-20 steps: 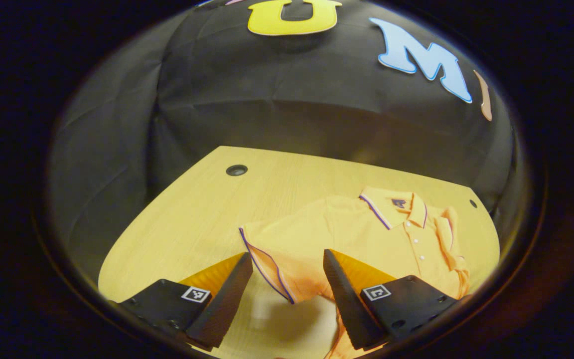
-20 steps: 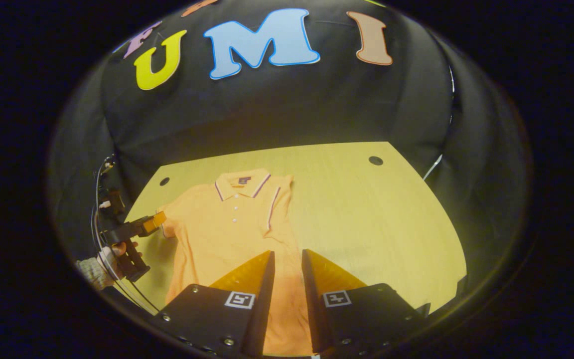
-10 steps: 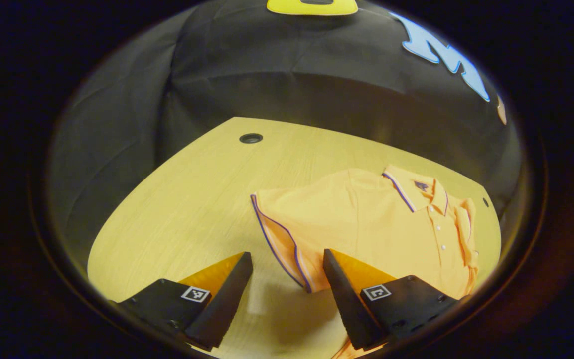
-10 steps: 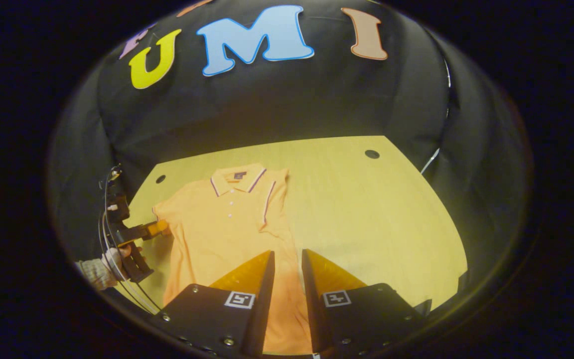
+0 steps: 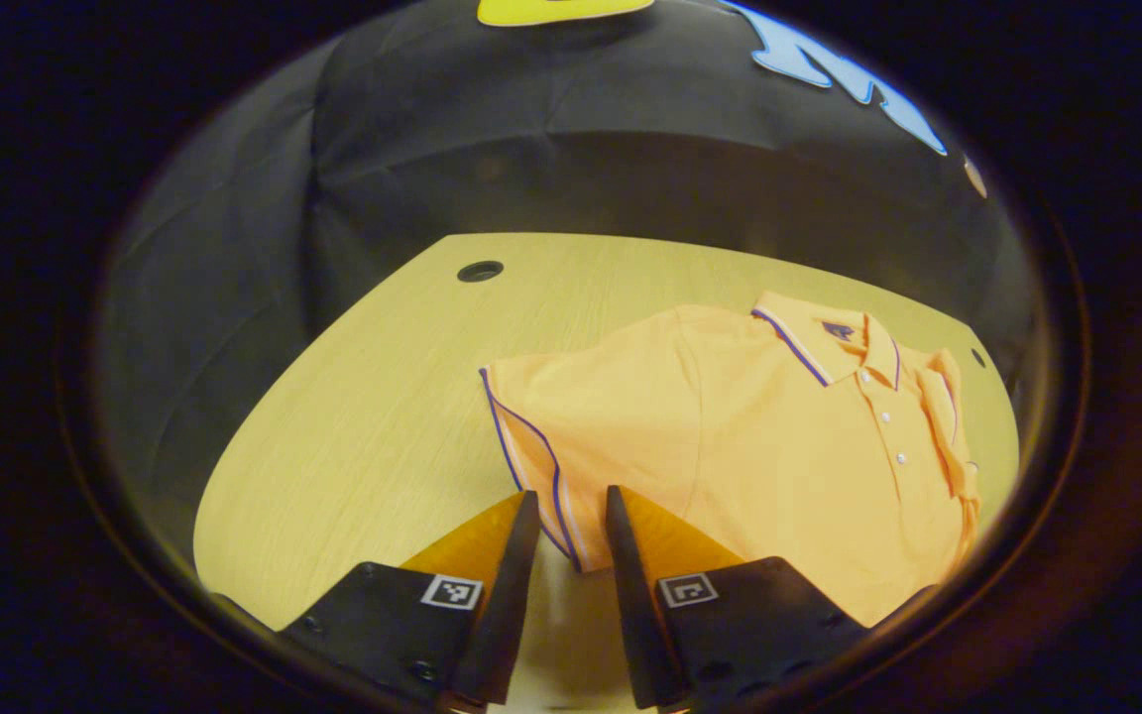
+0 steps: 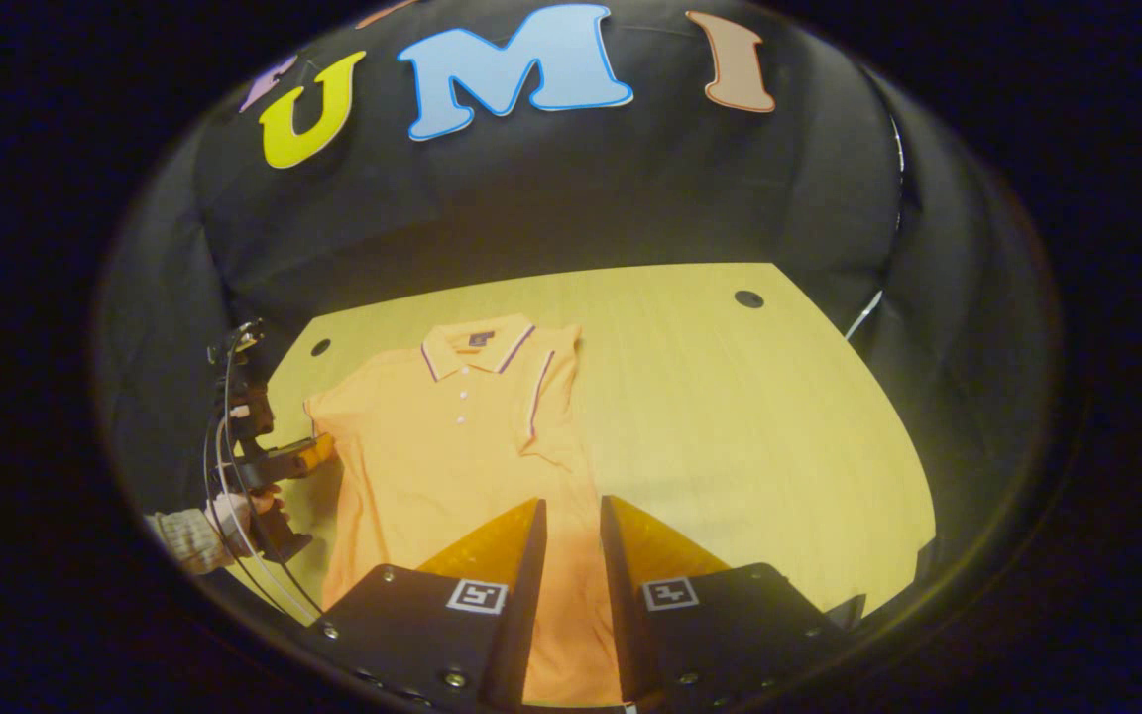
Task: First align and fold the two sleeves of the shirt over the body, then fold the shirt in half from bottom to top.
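Observation:
An orange polo shirt lies flat on the wooden table, collar toward the far side. In the left gripper view its near sleeve, edged with a dark stripe, spreads toward me. My left gripper is shut on the lower corner of that sleeve's hem. In the right gripper view the shirt has its other sleeve folded over the body. My right gripper hovers over the shirt's lower part, fingers close together with nothing pinched. The left gripper touches the sleeve there, held by a hand.
Bare tabletop stretches to the right of the shirt. Round cable holes sit near the table's far corners, one at the left. Cables hang by the left hand. Black cloth walls close in behind the table.
The left gripper's fingers, wide open before, have closed on the sleeve hem after moving in toward it. The right gripper has barely moved.

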`<state>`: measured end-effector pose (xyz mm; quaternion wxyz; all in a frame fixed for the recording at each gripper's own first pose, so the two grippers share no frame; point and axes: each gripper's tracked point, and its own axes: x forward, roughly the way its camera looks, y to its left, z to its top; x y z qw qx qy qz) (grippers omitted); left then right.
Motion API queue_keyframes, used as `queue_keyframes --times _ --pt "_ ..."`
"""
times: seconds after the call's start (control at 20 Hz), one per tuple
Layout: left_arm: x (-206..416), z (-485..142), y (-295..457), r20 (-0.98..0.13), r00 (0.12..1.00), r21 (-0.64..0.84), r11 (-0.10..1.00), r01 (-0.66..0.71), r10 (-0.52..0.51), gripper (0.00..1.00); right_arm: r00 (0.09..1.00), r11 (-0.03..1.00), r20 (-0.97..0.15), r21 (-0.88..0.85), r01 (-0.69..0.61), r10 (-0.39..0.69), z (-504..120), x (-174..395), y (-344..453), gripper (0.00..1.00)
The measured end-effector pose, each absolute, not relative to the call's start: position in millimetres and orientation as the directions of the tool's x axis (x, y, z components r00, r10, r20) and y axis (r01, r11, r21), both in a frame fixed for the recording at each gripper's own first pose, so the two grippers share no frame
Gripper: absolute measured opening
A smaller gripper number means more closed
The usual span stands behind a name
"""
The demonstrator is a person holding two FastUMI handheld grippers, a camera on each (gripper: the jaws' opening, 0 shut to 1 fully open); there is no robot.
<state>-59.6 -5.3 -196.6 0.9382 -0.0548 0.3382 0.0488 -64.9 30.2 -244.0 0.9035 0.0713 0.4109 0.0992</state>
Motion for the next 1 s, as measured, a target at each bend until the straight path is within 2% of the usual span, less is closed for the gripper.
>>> queue_keyframes --times 0.15,0.2,0.25,0.35,0.55,0.8,1.0 --pt "-58 -198 -6 -0.643 0.764 -0.063 0.99 -0.122 0.053 0.14 0.644 0.969 -0.727 0.217 -0.115 0.239 -246 -65 29 0.35" --pt "-59 -198 -4 -0.646 0.761 -0.043 0.993 -0.11 0.056 0.14 0.644 0.97 -0.727 0.217 -0.113 0.238 -246 -66 28 0.35" --pt "-59 -199 -3 -0.658 0.75 -0.01 0.995 -0.095 0.065 0.07 0.645 0.97 -0.727 0.217 -0.111 0.236 -247 -67 27 0.35" --pt "-63 -200 7 -0.677 0.729 0.093 0.994 -0.053 0.102 0.06 0.648 0.971 -0.726 0.215 -0.102 0.229 -248 -67 22 0.35" --pt "-43 -177 7 -0.601 0.793 0.186 0.982 0.015 0.102 0.07 0.656 0.971 -0.723 0.226 -0.074 0.218 -250 -68 15 0.35" --pt "-25 -144 -15 -0.521 0.854 0.273 0.95 0.15 0.015 0.07 0.656 0.97 -0.724 0.238 -0.053 0.213 -255 -73 12 0.35" --pt "-23 -128 -55 -0.504 0.86 0.301 0.916 0.265 -0.083 0.07 0.662 0.97 -0.721 0.241 -0.038 0.205 -255 -77 8 0.35"
